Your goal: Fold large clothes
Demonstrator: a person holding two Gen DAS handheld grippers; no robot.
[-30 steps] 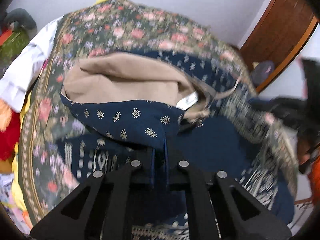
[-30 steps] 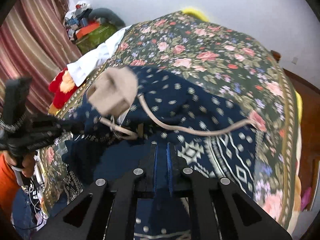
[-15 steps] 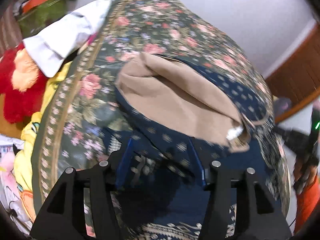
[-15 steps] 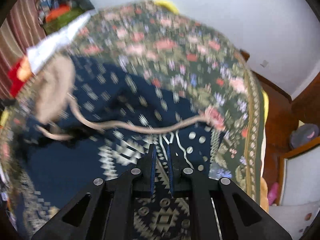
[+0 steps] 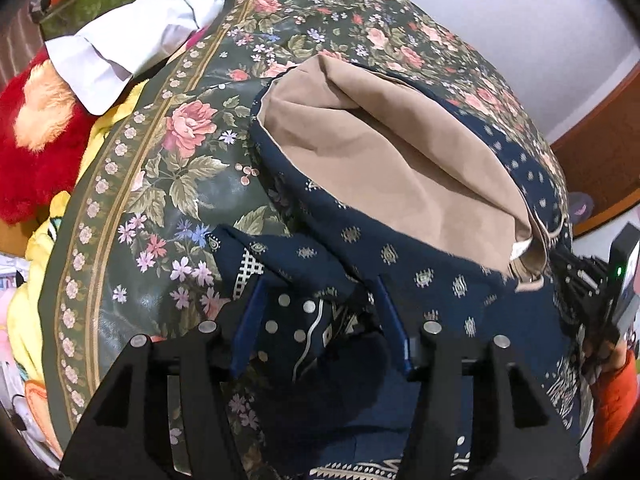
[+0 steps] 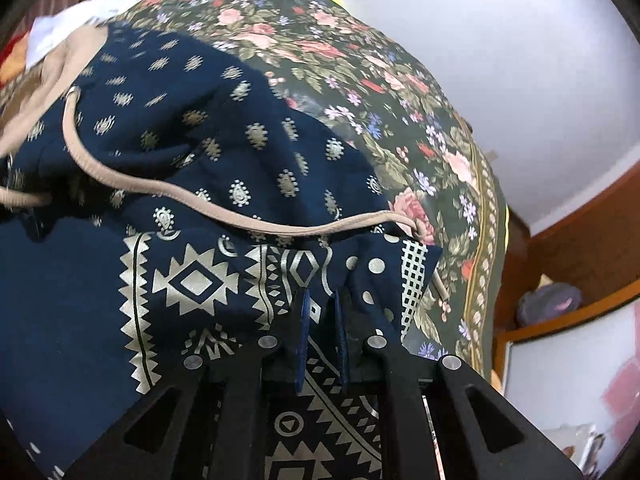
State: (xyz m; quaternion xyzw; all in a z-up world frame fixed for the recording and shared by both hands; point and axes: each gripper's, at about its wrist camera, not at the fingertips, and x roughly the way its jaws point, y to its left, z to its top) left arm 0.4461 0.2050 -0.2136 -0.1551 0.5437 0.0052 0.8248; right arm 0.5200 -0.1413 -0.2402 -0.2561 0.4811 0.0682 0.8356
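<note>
1. The navy patterned garment [image 5: 400, 264] lies on the floral bedspread [image 5: 168, 168], its tan-lined hood [image 5: 384, 152] gaping open.
2. The left gripper [image 5: 320, 312] has its jaws wide, over a fold.
3. The right gripper [image 6: 322, 312] has narrow jaws pinching the printed hem.

A pale plain wall [image 6: 500, 40] rises beyond the floral bedspread [image 5: 168, 152]. Right of the claw stands brown wooden furniture [image 6: 592, 232]; far left, a red plush toy [image 5: 36, 140] and white cloth [image 5: 132, 40].
</note>
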